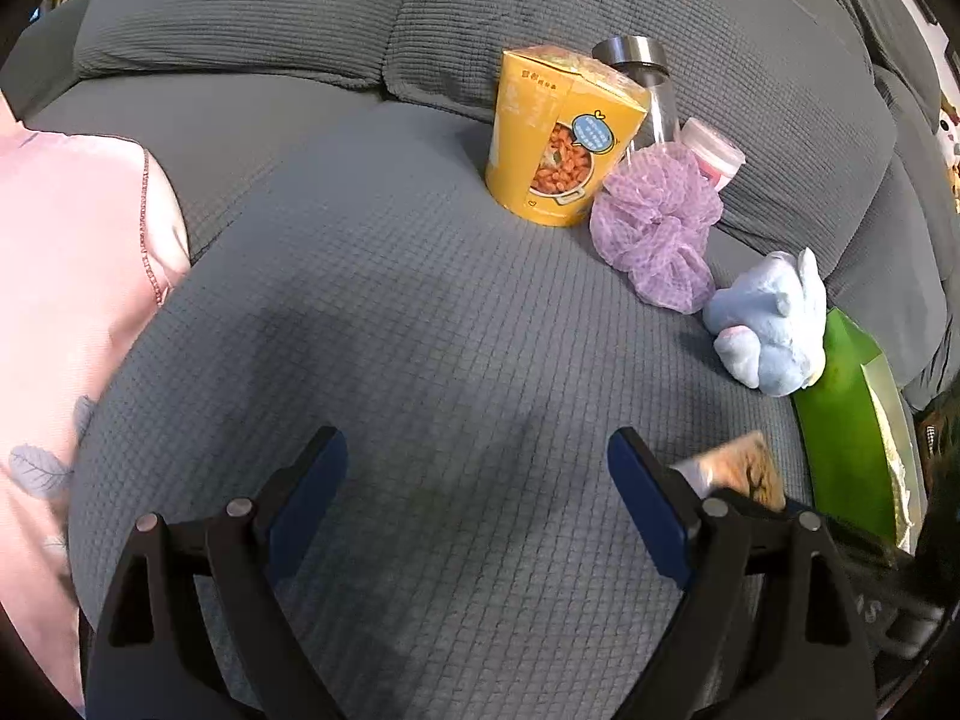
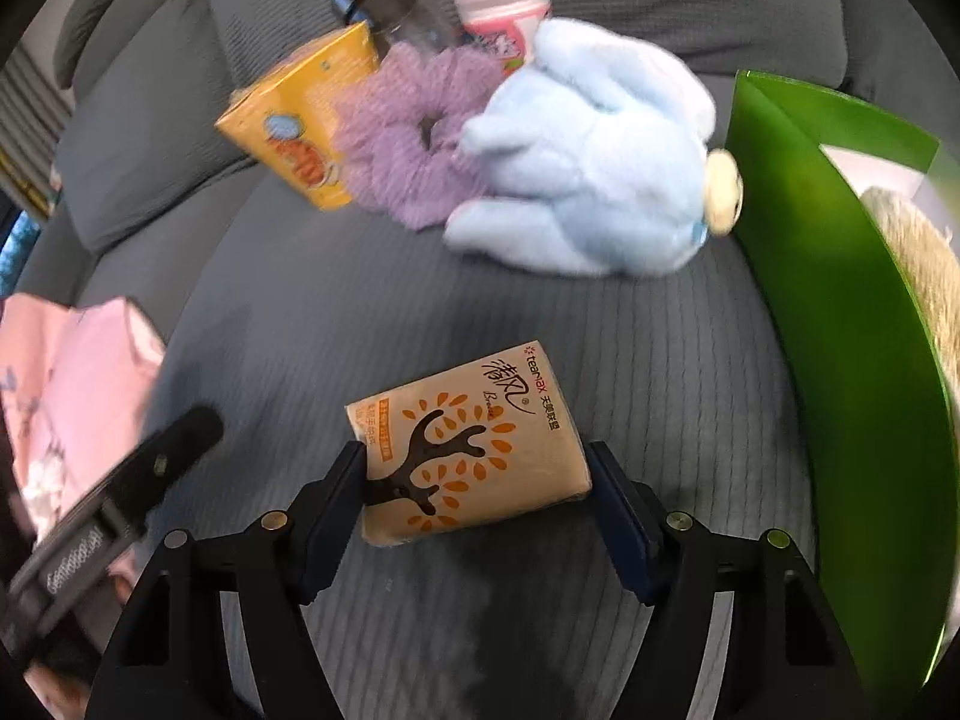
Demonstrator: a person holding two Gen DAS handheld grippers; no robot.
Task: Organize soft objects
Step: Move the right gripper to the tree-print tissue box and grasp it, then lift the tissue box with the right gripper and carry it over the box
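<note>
My right gripper (image 2: 477, 474) is shut on a beige tissue pack (image 2: 474, 444) with a tree print, held above the grey sofa seat (image 2: 660, 372). The pack shows blurred beside my left gripper's right finger in the left wrist view (image 1: 744, 468). My left gripper (image 1: 477, 462) is open and empty over the seat (image 1: 420, 330). A blue plush rabbit (image 2: 594, 162) and a purple mesh scrunchie (image 2: 408, 150) lie further back; the rabbit (image 1: 768, 324) and scrunchie (image 1: 657, 228) also show in the left wrist view. A green box (image 2: 840, 300) at the right holds something furry (image 2: 924, 264).
A yellow noodle carton (image 1: 558, 138), a glass bottle with a steel cap (image 1: 642, 72) and a pink-lidded jar (image 1: 714, 150) stand by the back cushions (image 1: 252, 6). Pink cloth (image 1: 66, 300) lies at the left. The green box (image 1: 852, 438) stands at the right seat edge.
</note>
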